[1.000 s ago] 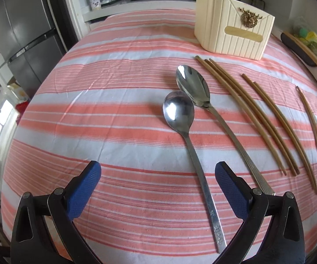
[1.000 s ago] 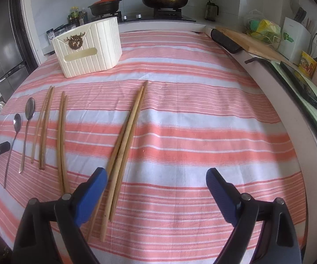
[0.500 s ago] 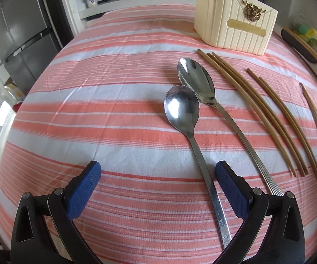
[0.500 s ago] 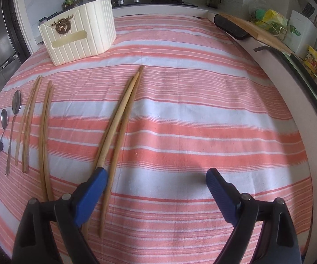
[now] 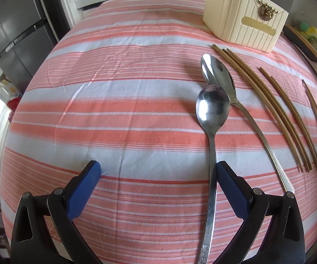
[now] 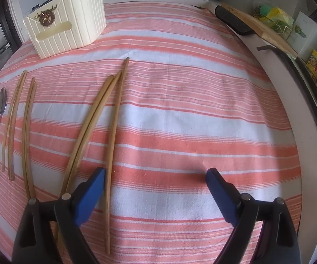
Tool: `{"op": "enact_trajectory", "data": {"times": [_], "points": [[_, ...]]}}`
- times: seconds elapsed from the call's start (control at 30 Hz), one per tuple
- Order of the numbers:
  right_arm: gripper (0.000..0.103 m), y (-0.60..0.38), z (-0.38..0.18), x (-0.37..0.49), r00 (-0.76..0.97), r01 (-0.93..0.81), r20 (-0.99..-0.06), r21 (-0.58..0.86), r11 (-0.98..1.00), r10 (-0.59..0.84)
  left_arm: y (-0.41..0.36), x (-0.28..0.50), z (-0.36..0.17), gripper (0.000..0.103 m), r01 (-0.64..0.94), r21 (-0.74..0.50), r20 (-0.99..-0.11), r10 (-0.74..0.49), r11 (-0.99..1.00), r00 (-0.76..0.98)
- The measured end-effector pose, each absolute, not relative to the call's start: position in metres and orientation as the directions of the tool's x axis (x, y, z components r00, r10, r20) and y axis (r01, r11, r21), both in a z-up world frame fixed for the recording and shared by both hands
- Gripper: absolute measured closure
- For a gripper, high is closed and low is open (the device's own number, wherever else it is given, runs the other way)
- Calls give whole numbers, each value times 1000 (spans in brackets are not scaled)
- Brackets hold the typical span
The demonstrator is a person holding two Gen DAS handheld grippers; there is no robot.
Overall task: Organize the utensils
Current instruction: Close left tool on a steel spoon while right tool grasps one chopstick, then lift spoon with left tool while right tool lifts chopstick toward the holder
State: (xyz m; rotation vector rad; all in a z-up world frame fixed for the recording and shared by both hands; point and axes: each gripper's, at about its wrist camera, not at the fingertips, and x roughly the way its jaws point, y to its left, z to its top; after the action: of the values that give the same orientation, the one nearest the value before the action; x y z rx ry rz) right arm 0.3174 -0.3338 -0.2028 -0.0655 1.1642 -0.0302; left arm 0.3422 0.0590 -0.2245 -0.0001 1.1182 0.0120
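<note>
The left tool is dropping closer to the table and sliding left, so the small spoon, which sat between its spread fingers a second ago, is now lying against the right finger. The right tool is pushing forward and down over the chopsticks, its left finger now covering the near pair.
</note>
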Motion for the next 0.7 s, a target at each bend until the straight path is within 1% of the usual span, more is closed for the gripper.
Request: {"op": "enact_trajectory", "data": {"times": [0.1,0.17,0.27,0.33,0.37,0.43,0.47,0.53,0.57,0.6,0.63,0.67,0.7], "points": [[10,-335,-203,331,354,-46,-935,-44,998,-25,53,350,-225,0,-12,21,-910,24,1000,414],[12,-333,-203,342,337,-95,-942,-46,994,-11,45,358,-224,0,22,49,-912,35,999,409],[24,-329,-200,361,316,-141,-949,-38,989,9,36,368,-222,0,70,89,-905,51,994,422],[37,-325,-198,373,312,-162,-950,-43,986,10,36,374,-222,0,73,83,-908,45,994,416],[40,-323,-197,380,312,-170,-950,-42,985,13,37,377,-222,1,70,76,-910,40,995,413],[52,-319,-196,395,310,-189,-950,-35,981,26,39,382,-223,4,56,49,-914,22,997,405],[54,-317,-196,400,312,-197,-950,-46,979,18,40,385,-223,7,48,27,-916,6,998,401],[66,-309,-196,417,311,-211,-950,-52,976,17,38,390,-222,14,41,11,-917,-6,999,399],[68,-307,-197,423,305,-211,-952,-47,976,20,36,392,-220,21,47,10,-915,-10,999,404],[73,-304,-197,430,300,-208,-954,-47,977,18,32,391,-219,30,57,7,-913,-17,998,407],[82,-302,-197,436,296,-208,-955,-44,977,20,30,391,-217,35,69,-3,-911,-32,998,411],[86,-300,-197,442,293,-208,-956,-42,977,21,28,390,-216,48,81,-6,-908,-39,997,418],[92,-299,-197,447,293,-204,-956,-45,978,18,25,389,-215,63,94,-3,-903,-43,996,427]]}}
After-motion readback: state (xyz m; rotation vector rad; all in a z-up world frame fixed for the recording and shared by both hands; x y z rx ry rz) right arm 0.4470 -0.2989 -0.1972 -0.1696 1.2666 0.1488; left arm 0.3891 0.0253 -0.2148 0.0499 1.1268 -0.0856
